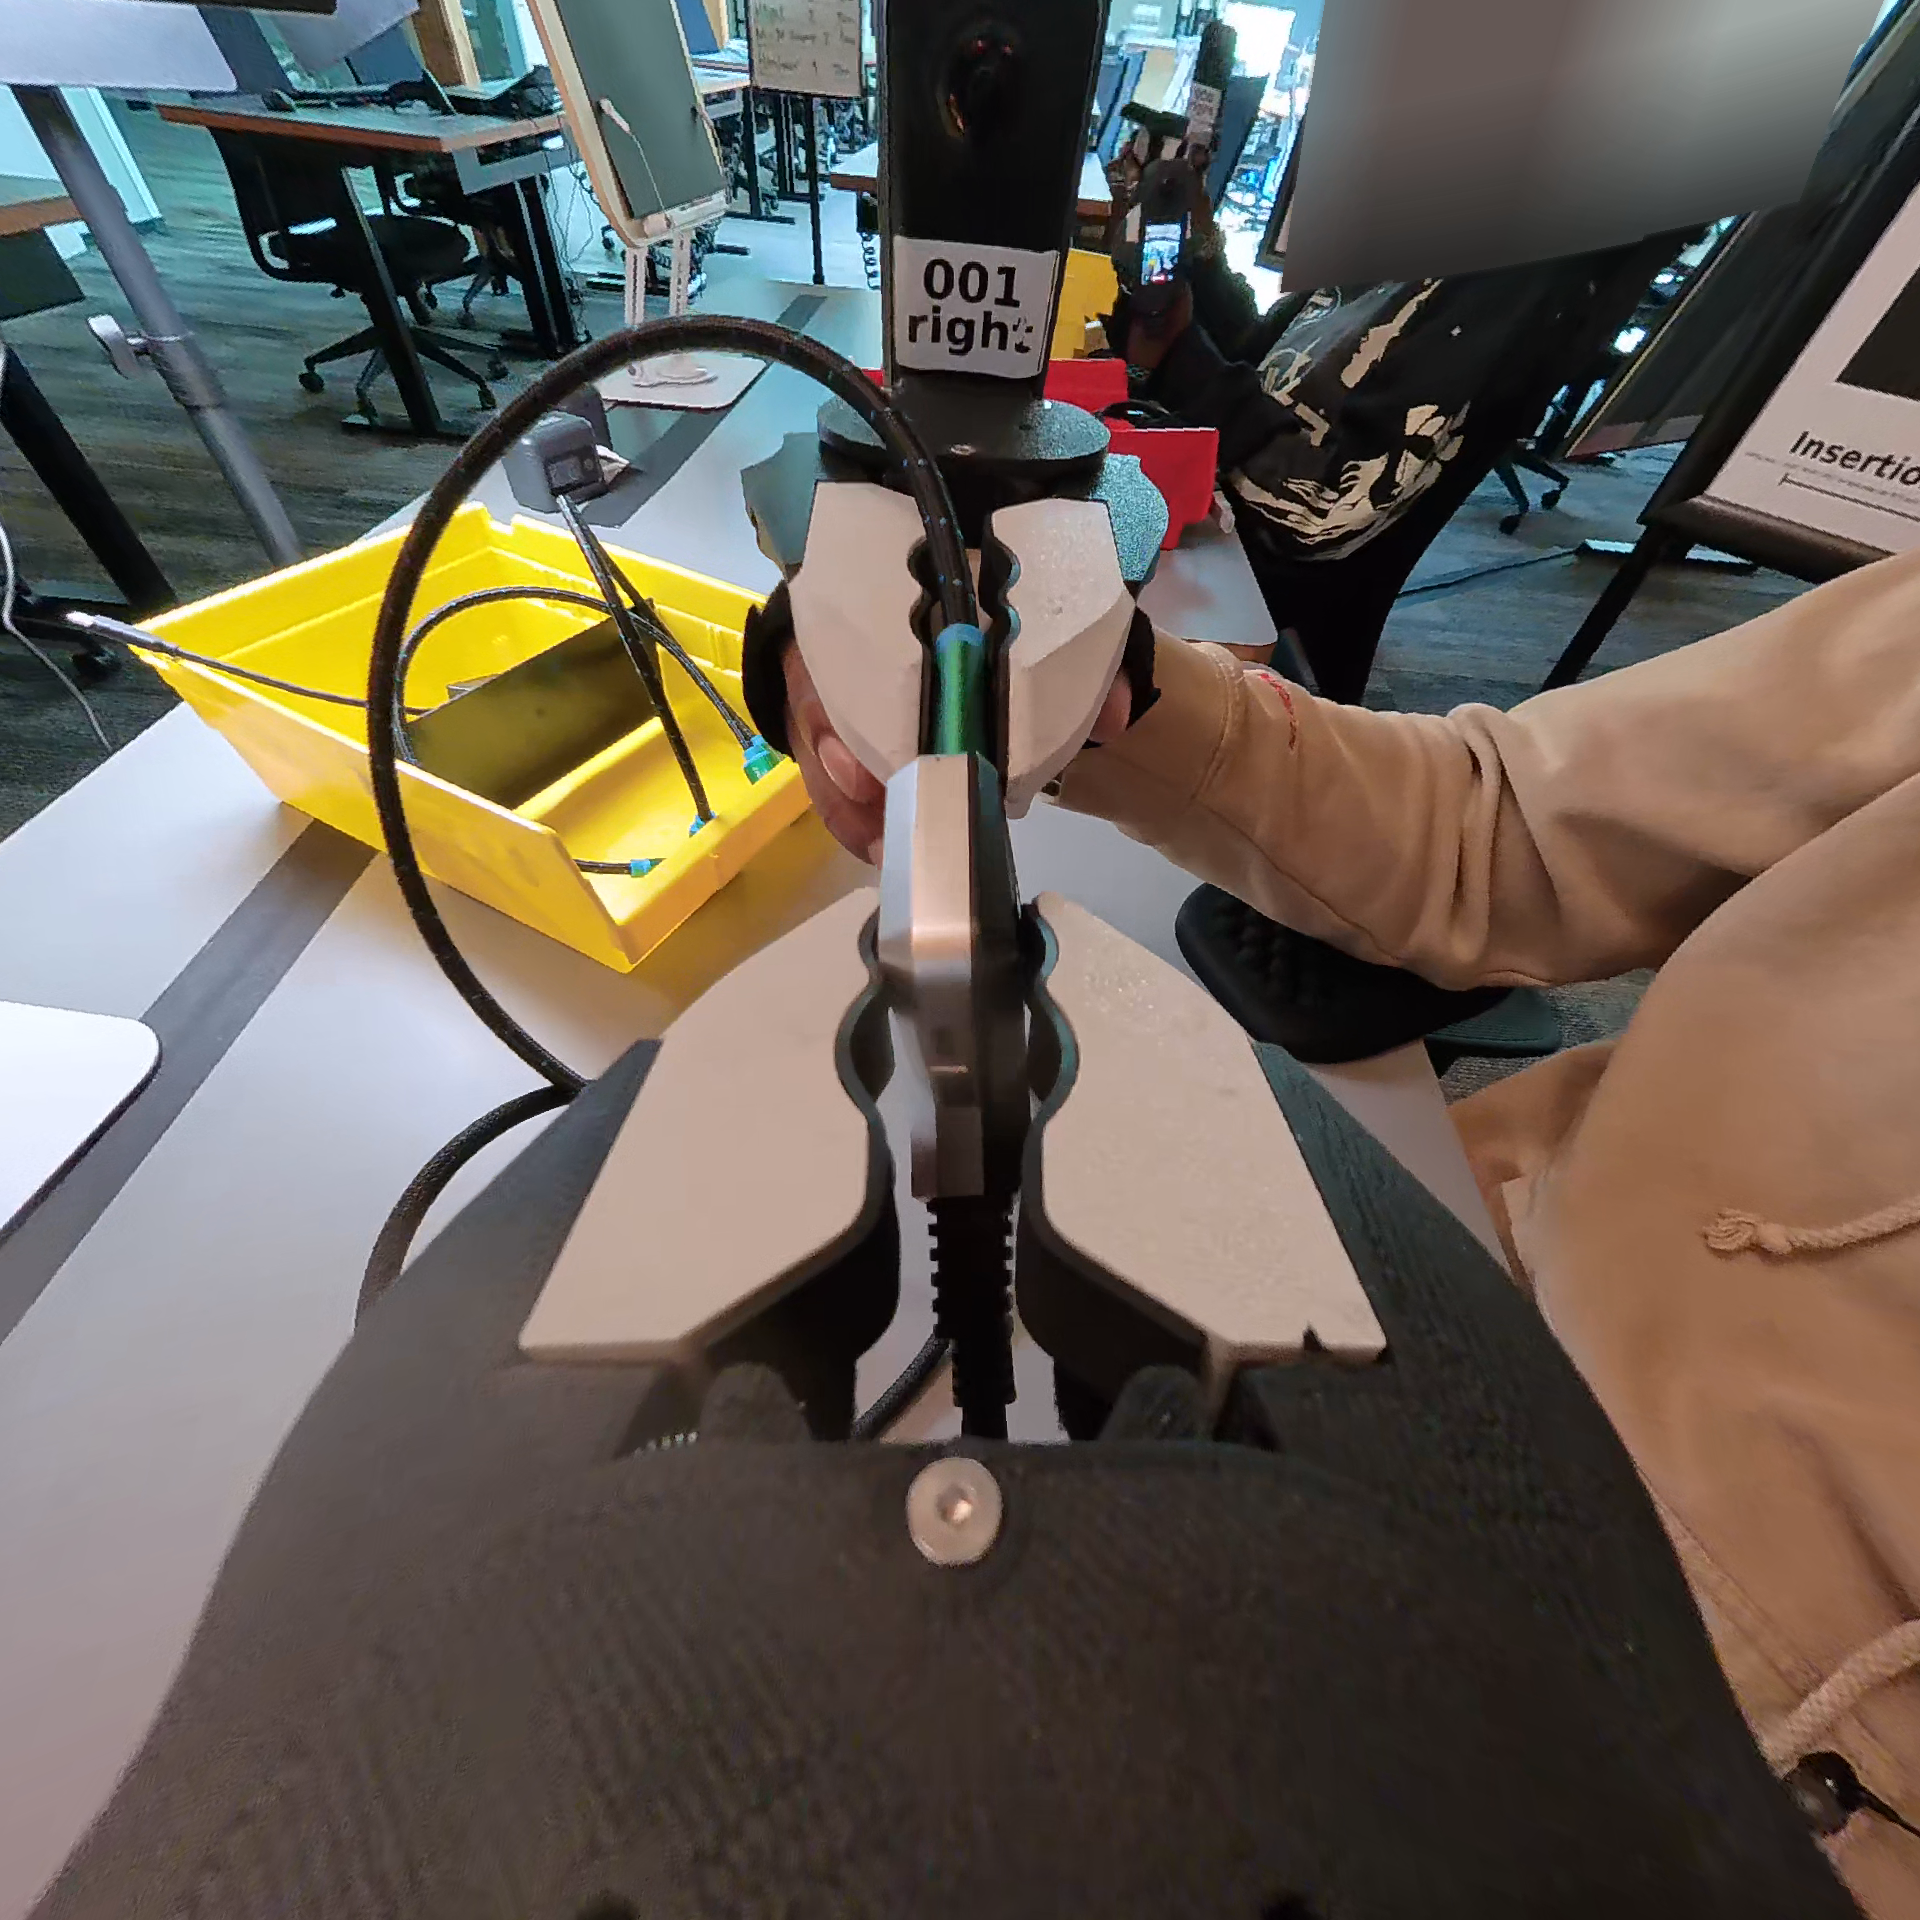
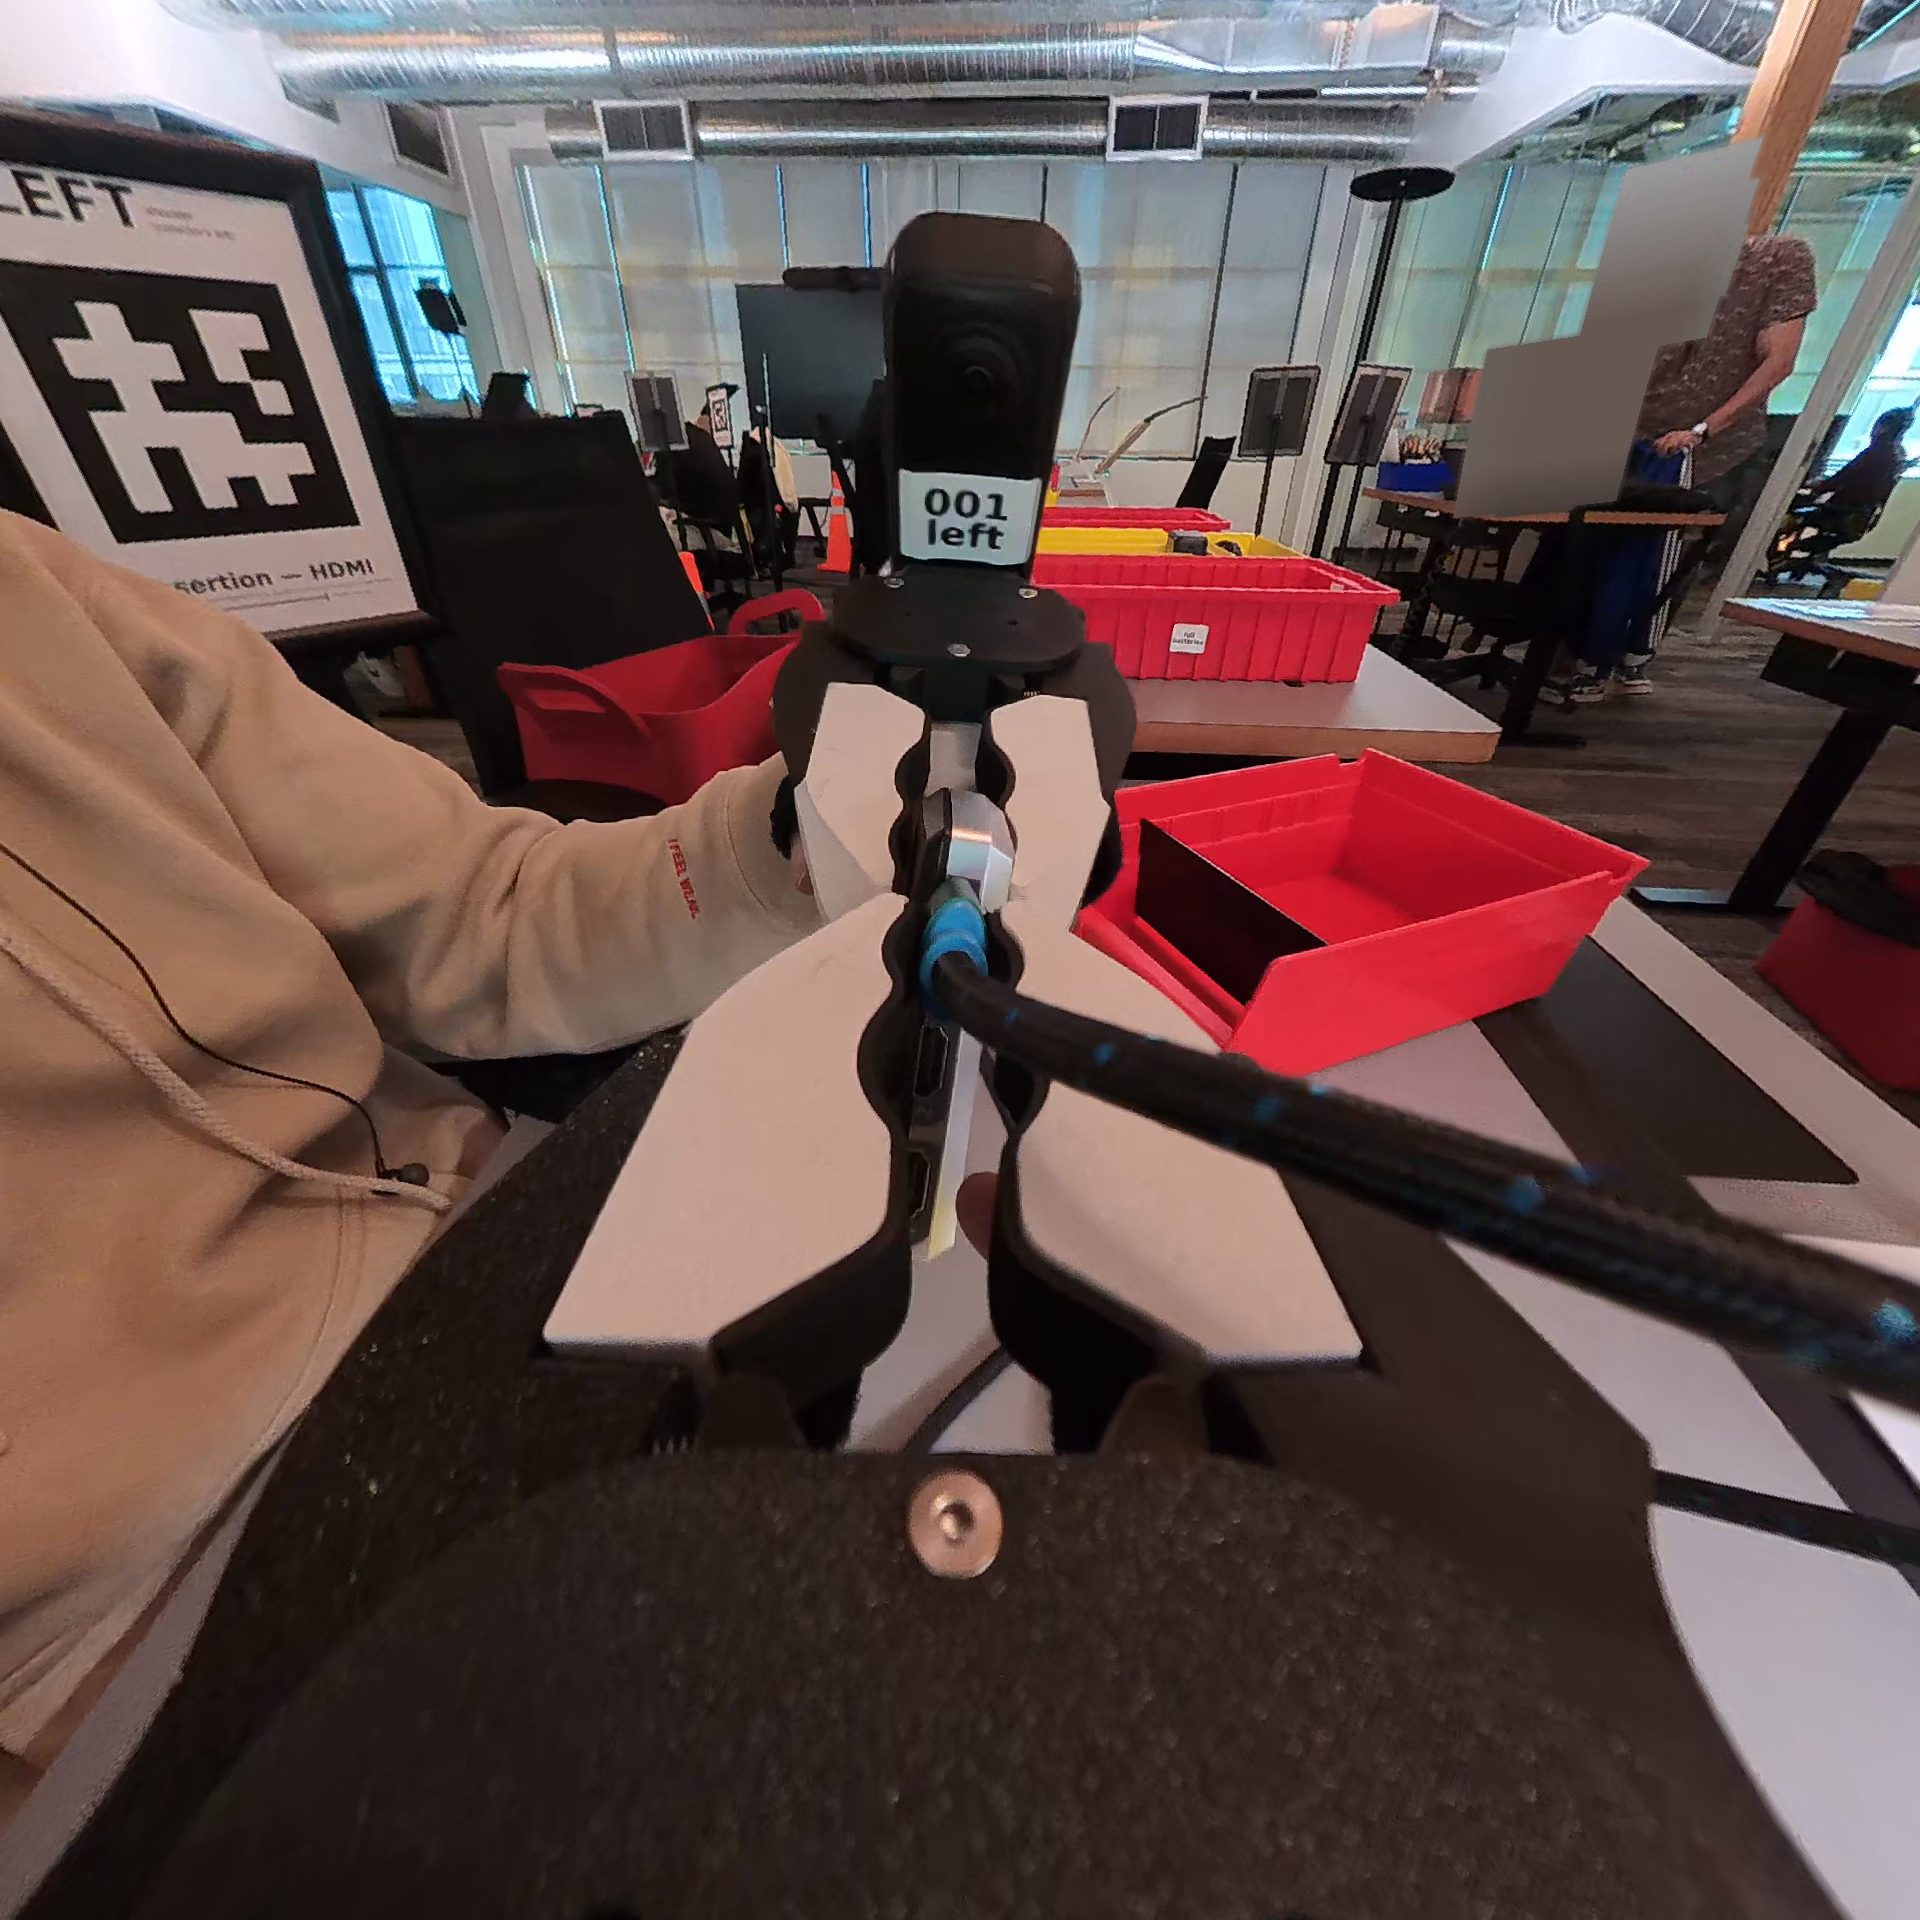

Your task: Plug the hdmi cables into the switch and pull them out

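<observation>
My left gripper (image 1: 951,935) is shut on the silver HDMI switch (image 1: 930,935), held edge-on above the grey table (image 1: 208,1039). My right gripper (image 1: 961,769) faces it and is shut on a green-blue HDMI plug (image 1: 956,696) that meets the switch's far end. Its black braided cable (image 1: 390,665) loops left and down to the table. In the right wrist view my right gripper (image 2: 954,935) grips the plug (image 2: 951,940) against the switch (image 2: 982,847), which the left gripper (image 2: 961,873) holds. Two empty ports show below the plug. The cable (image 2: 1351,1143) runs off right.
A yellow bin (image 1: 540,862) with several more cables stands left on the table. A red bin (image 2: 1455,935) with a dark divider stands on the other side. A person's tan sleeve (image 1: 1455,810) reaches in from the right. A white pad (image 1: 52,1081) lies at the left edge. The grippers are tip to tip, or close to it.
</observation>
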Motion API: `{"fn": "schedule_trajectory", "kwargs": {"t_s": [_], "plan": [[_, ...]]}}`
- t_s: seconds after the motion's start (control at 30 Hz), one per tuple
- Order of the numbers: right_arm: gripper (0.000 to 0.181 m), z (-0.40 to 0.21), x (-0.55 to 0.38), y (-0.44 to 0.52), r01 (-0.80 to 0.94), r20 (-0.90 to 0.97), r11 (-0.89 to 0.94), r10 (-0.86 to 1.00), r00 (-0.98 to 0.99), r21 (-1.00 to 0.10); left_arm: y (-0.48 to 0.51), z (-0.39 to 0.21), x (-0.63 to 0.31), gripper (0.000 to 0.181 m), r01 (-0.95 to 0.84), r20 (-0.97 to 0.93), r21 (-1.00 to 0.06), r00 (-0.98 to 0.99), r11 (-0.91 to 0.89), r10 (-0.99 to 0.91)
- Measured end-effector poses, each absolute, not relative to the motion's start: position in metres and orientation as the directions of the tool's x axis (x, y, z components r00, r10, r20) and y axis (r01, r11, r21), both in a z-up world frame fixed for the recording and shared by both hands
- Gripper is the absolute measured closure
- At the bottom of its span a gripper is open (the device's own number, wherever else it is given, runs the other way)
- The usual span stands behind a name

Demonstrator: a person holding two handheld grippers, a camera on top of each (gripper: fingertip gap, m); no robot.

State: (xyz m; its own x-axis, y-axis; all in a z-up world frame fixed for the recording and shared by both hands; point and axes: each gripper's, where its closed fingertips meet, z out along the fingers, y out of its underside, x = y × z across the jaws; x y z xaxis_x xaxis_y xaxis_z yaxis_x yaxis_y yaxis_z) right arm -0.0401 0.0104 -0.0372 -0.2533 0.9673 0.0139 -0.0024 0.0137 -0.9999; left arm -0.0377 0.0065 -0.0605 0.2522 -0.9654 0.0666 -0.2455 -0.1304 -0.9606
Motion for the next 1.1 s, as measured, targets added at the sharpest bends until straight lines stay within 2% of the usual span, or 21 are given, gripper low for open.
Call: {"fn": "schedule_trajectory", "kwargs": {"t_s": [0.13,0.2,0.27,0.4,0.7,0.8,0.9,1.1], "plan": [[0.170,-0.039,-0.031,0.007,0.011,0.073,0.080,0.957,-0.282,-0.997,0.003,-0.060,-0.035,0.159,-0.263,0.049,-0.958,0.231,-0.111,-0.972],[0.170,-0.008,0.010,0.026,-0.175,0.023,-0.027,0.961,-0.275,-0.984,0.013,-0.049,-0.058,0.159,-0.202,0.071,-0.970,0.297,-0.135,-0.952],[0.170,0.006,0.061,0.048,-0.215,0.069,0.038,0.988,-0.135,-0.976,0.019,-0.031,-0.093,0.159,-0.102,0.114,-0.982,0.336,-0.156,-0.935],[0.170,0.002,0.102,0.079,-0.085,0.085,0.096,0.988,0.131,-0.992,0.030,-0.023,-0.120,0.159,-0.014,0.159,-0.984,0.384,-0.178,-0.909],[0.169,-0.041,0.090,0.120,0.266,0.124,0.019,0.916,0.383,-0.964,0.030,-0.035,-0.093,0.159,-0.078,0.126,-0.983,0.382,-0.168,-0.916],[0.170,-0.065,0.099,0.147,0.430,0.194,-0.070,0.819,0.539,-0.900,0.032,-0.038,-0.094,0.159,-0.085,0.133,-0.980,0.387,-0.179,-0.912],[0.170,-0.095,0.110,0.172,0.518,0.217,-0.198,0.742,0.634,-0.832,0.033,-0.038,-0.094,0.159,-0.083,0.132,-0.981,0.390,-0.178,-0.911],[0.170,-0.169,0.141,0.199,0.690,0.328,-0.450,0.645,0.690,-0.567,0.035,-0.038,-0.095,0.159,-0.087,0.125,-0.981,0.401,-0.173,-0.908]]}}
